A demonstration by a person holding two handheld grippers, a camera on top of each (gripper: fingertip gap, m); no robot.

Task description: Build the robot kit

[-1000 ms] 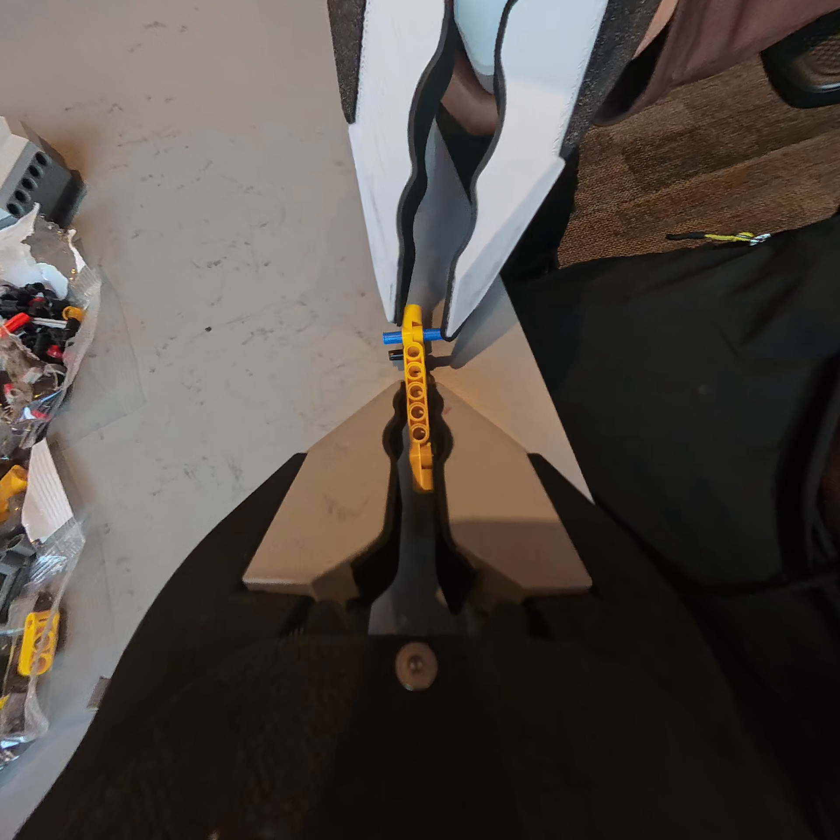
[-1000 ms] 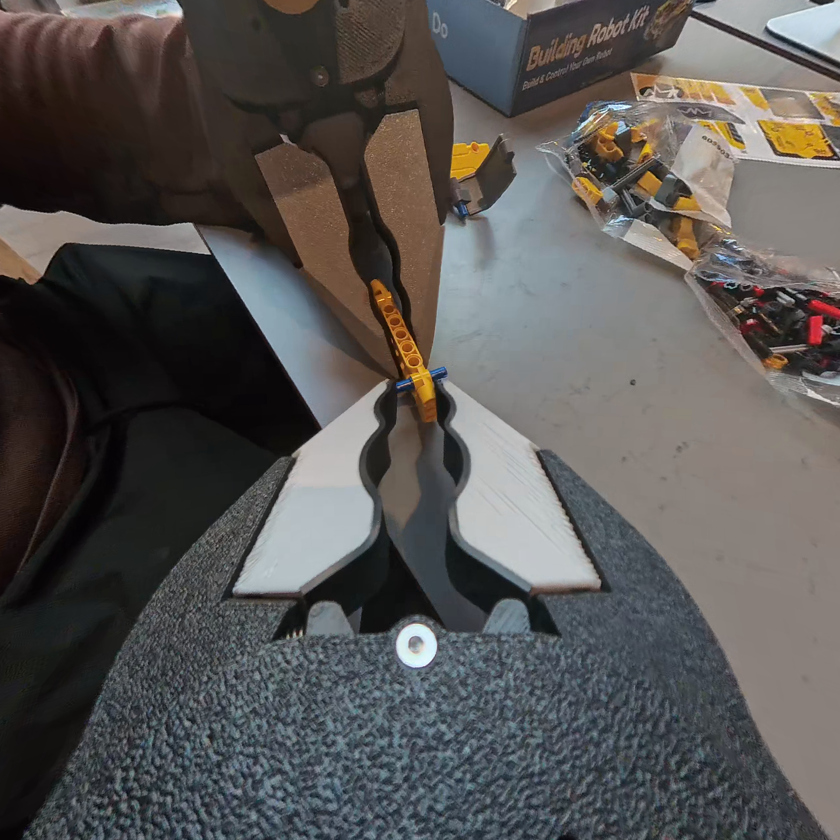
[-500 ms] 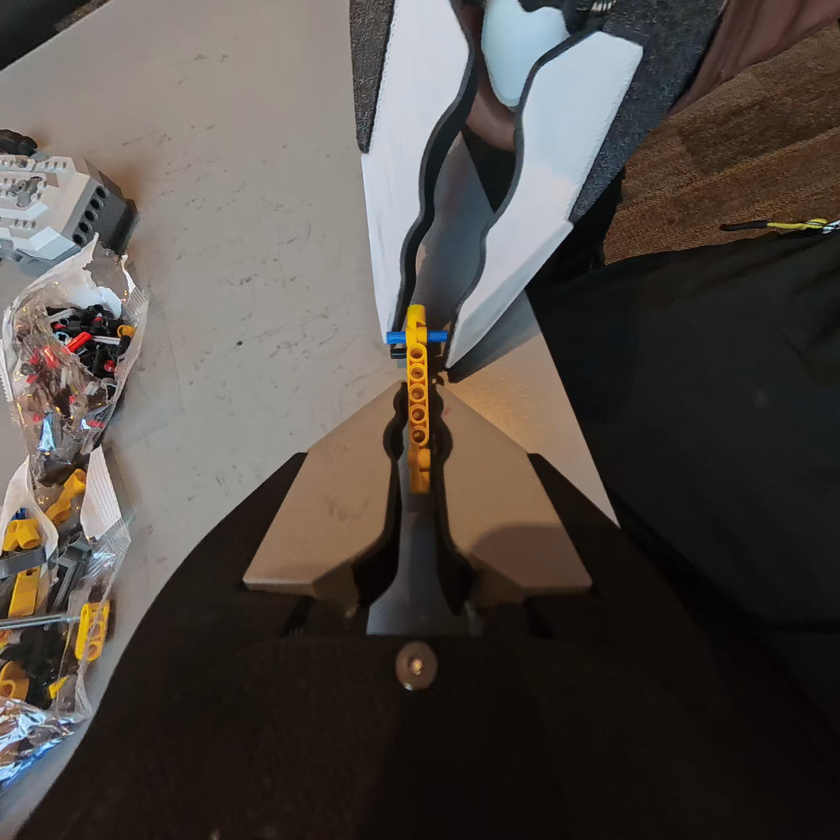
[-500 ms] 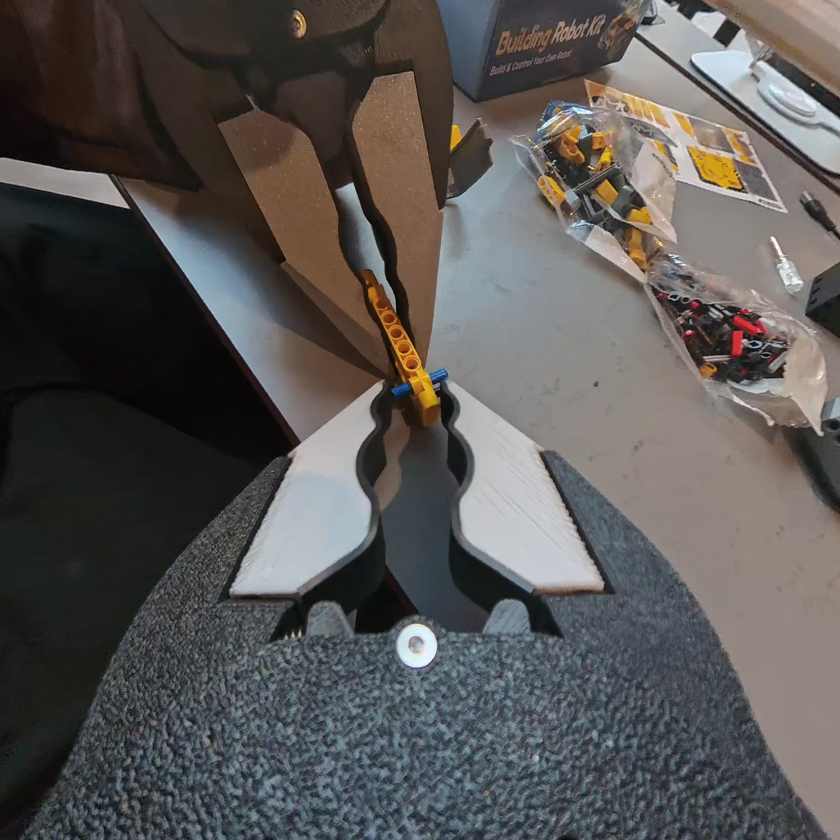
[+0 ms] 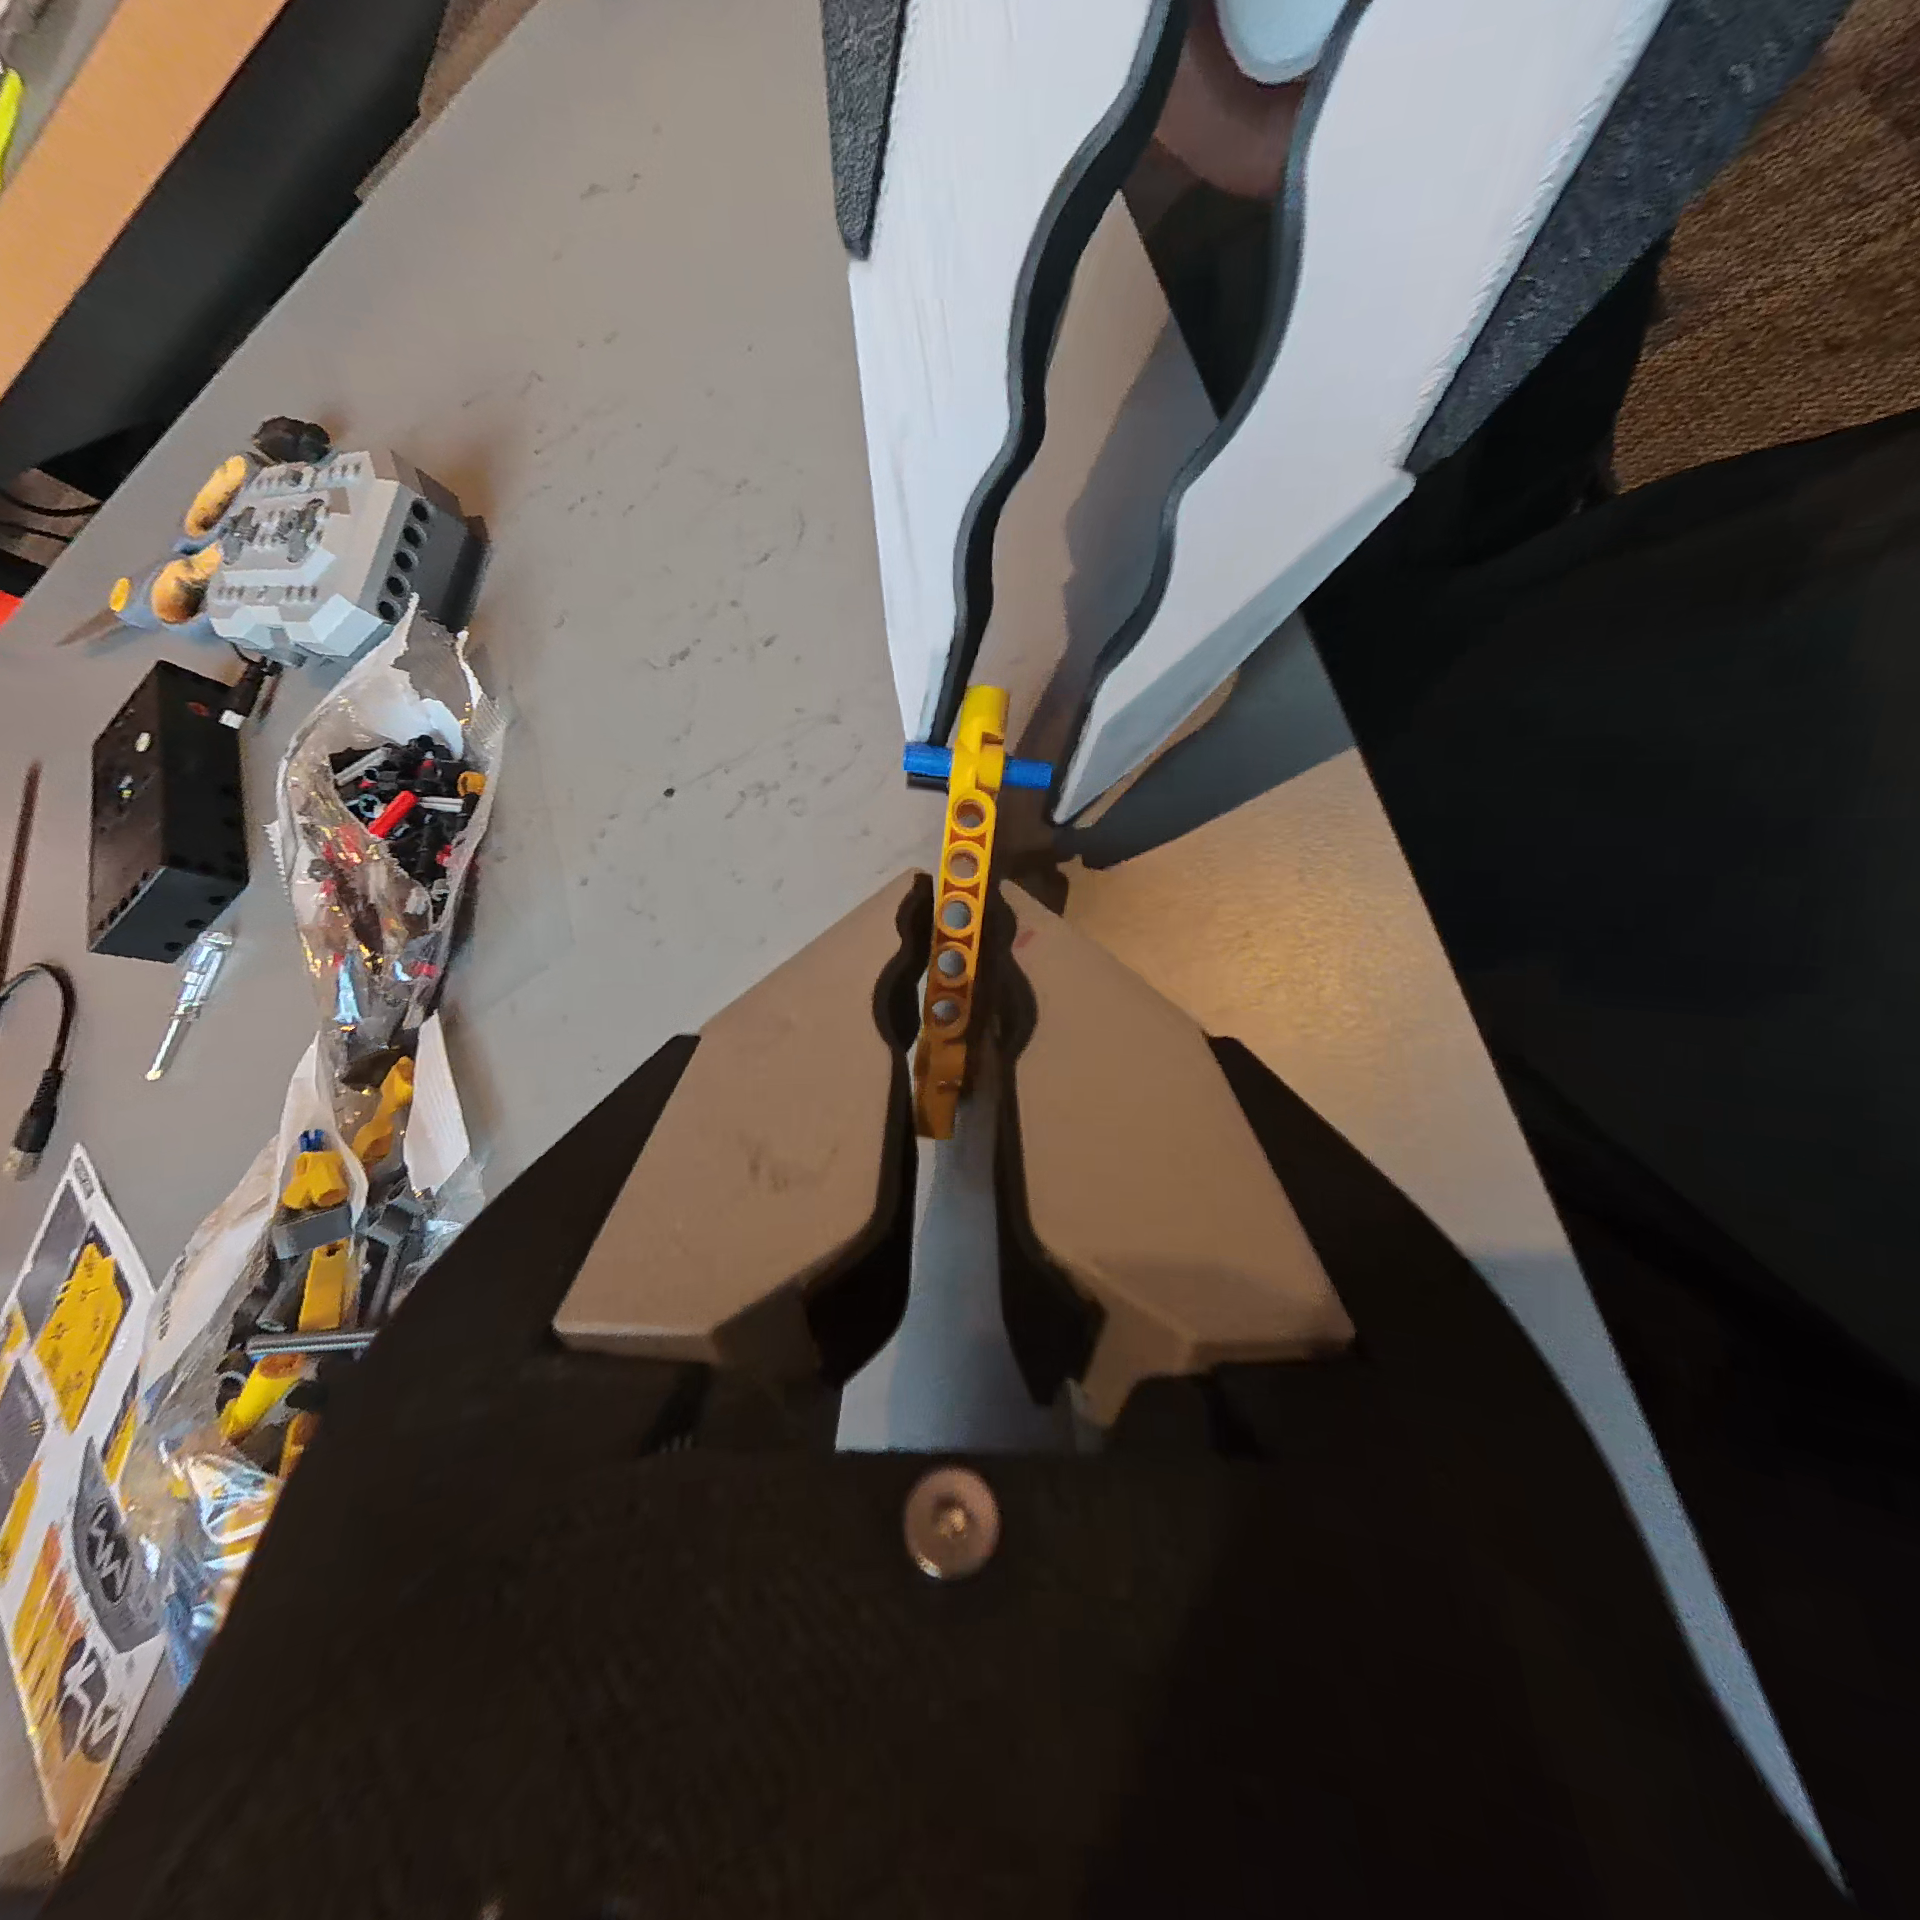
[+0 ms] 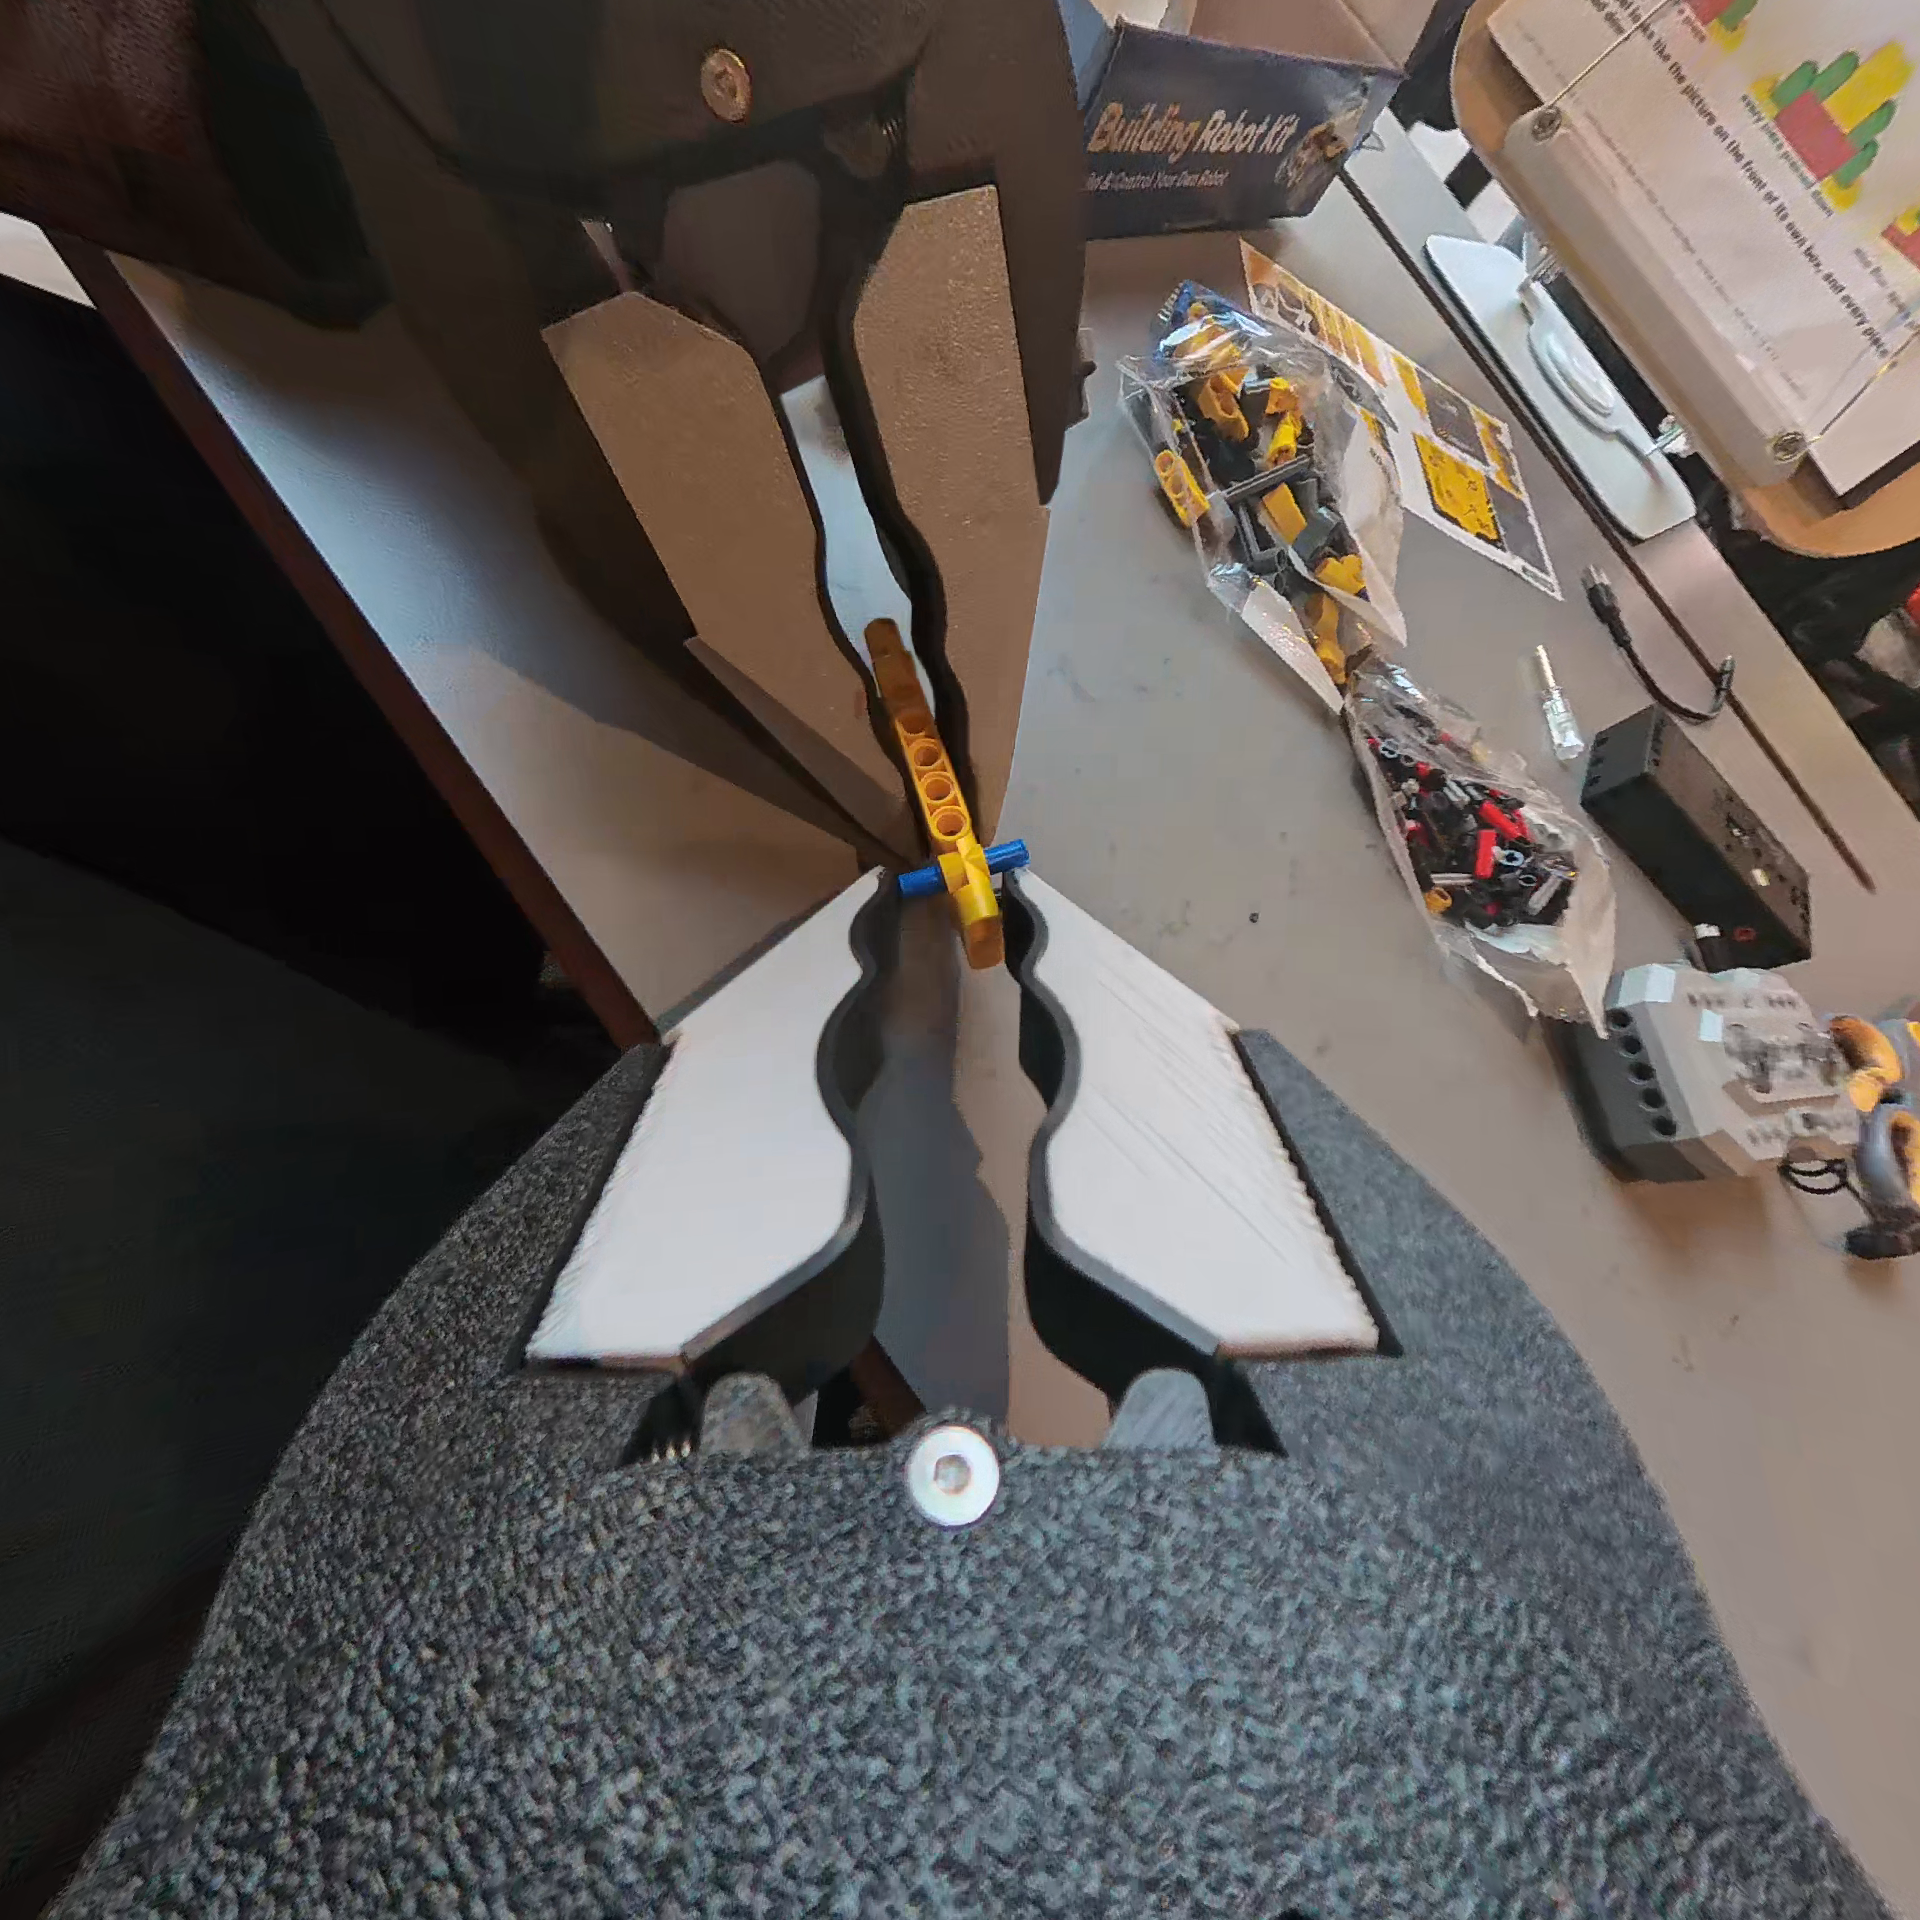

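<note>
Left gripper (image 5: 961, 997) clamps a light, rigid yellow perforated beam (image 5: 961, 914) by its end; right gripper (image 6: 961, 914), jaws parted, brackets its blue pin (image 6: 964, 869) above the table (image 6: 1195, 935)

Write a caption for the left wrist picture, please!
Left gripper clamps a yellow beam; right gripper brackets its blue pin.

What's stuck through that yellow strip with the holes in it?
A short blue pin crosses the yellow beam near one end, poking out both sides. The other holes look empty. The beam's far end sits between the left gripper jaws, partly hidden.
</note>
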